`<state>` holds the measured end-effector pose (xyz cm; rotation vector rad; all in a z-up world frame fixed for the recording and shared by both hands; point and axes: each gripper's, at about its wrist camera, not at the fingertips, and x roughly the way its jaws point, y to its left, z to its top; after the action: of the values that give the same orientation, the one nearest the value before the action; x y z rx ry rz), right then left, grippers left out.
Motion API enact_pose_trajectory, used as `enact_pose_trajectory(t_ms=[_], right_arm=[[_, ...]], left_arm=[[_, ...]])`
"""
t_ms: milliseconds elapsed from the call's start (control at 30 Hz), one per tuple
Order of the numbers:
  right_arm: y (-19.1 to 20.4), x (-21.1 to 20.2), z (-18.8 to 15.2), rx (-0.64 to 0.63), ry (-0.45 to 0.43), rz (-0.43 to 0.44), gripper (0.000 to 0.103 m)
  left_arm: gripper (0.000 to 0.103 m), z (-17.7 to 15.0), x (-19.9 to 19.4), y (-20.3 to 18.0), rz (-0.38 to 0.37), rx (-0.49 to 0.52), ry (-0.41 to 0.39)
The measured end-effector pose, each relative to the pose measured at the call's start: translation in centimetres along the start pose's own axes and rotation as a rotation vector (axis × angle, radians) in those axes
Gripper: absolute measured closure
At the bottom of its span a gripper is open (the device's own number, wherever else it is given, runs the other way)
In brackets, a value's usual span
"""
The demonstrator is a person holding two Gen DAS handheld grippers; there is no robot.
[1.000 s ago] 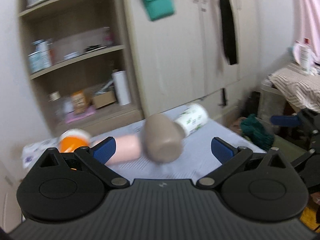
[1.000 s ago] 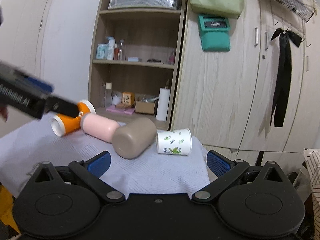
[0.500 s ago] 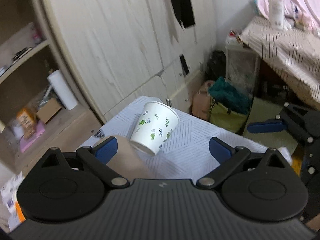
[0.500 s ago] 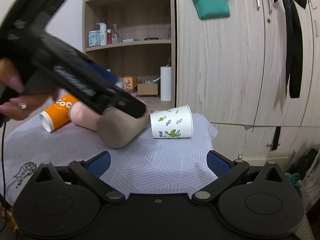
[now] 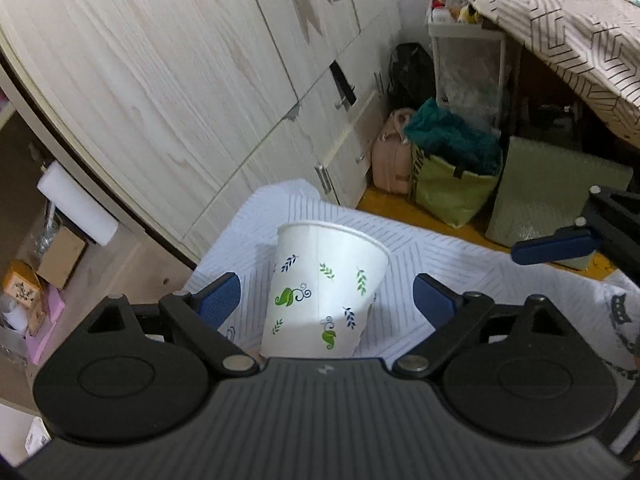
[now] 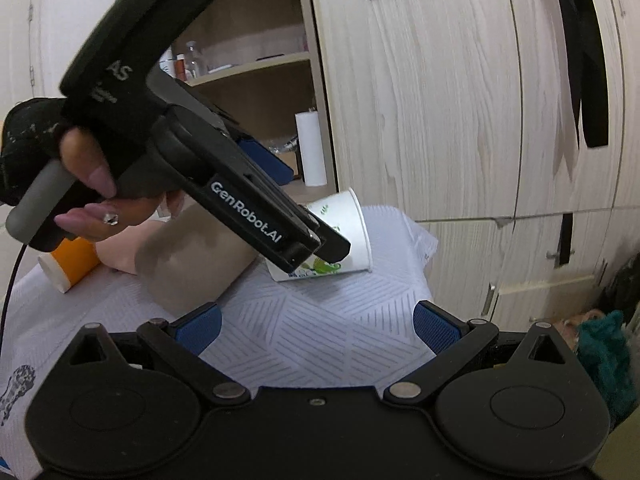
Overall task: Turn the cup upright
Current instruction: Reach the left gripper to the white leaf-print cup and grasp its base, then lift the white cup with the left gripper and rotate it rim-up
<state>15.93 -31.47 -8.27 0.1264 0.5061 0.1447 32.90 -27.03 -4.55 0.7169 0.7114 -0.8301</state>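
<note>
A white paper cup with green leaf print (image 5: 324, 288) lies on its side on the white patterned cloth (image 5: 448, 256), its mouth pointing away from me. My left gripper (image 5: 326, 298) is open, with the cup between its blue pads (image 5: 220, 296), apart from them. In the right wrist view the same cup (image 6: 344, 232) is partly hidden behind the left gripper (image 6: 320, 248), which reaches down over it. My right gripper (image 6: 316, 326) is open and empty, low over the cloth, short of the cup.
A taupe cup (image 6: 192, 260), a pink cup (image 6: 116, 252) and an orange cup (image 6: 68, 268) lie on their sides left of the paper cup. A wooden wardrobe (image 6: 460, 100) and open shelves (image 6: 256, 64) stand behind. Bags (image 5: 452, 176) sit on the floor past the table edge.
My left gripper swung right, away from the taupe cup, and came down over the paper cup, which now sits between its open fingers. The right gripper moved closer and slightly right.
</note>
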Motion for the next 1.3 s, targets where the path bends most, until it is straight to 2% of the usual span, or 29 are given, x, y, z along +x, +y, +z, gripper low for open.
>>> enact_pose_trajectory(t_ms=[67,200,367,467,600,733,1033,1300], right_arm=[[-0.1,0.0,0.0,0.007,0.005,0.005,0.000],[-0.2,0.3,0.4,0.004,0.012,-0.005,0.000],[-0.3,0.1,0.3,0.013,0.017,-0.014,0.000],[-0.6,-0.2,0.0,0.030,0.015,-0.011,0.000],[-0.8,-0.1,-0.2,0.036,0.024,-0.017,0.000],[-0.9,0.0,-0.3,0.041,0.035,-0.031,0.000],[-0.9,-0.8,-0.9,0.079,0.050,-0.003,0.000],[0.1,-2.9,-1.9,0.077,0.062,0.002,0.000]], left_arm=[[0.009,0.0,0.8,0.2,0.001,-0.002,0.013],[0.022,0.0,1.3,0.2,-0.013,-0.010,0.023],[0.023,-0.1,1.8,-0.1,-0.002,-0.013,0.034],[0.034,-0.2,2.0,-0.3,0.000,-0.025,0.046],[0.038,0.0,1.9,-0.5,0.012,-0.054,0.061],[0.039,0.1,1.0,-0.8,-0.010,-0.095,0.061],[0.039,-1.3,-1.7,-2.2,-0.054,-0.157,0.075],[0.039,-2.8,-4.2,-3.5,-0.078,-0.179,0.095]])
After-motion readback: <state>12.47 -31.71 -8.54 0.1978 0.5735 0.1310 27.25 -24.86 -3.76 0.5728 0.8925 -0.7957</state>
